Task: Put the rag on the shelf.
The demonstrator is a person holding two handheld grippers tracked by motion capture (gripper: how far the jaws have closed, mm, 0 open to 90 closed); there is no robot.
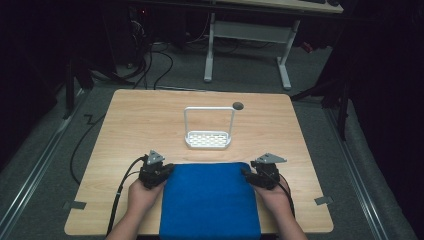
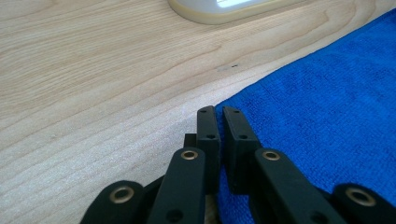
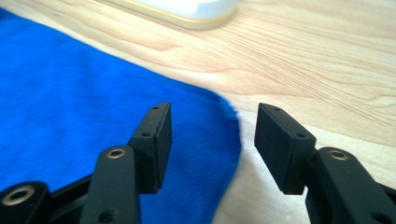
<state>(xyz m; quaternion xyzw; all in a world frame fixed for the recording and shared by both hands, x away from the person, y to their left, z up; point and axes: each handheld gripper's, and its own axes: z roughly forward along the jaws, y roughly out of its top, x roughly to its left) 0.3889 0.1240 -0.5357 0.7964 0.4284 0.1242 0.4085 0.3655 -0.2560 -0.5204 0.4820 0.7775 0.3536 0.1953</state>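
No text, label, brand, number or sign can be read anywhere in the three views.

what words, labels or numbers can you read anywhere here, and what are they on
None: no readable text stands on anything.
The blue towel is plain, with no tag showing.
The white rack bears no brand mark.
The left gripper and right gripper show bare black jaws with brass rivets, no lettering.
The wooden table carries only grain and a dark round spot.
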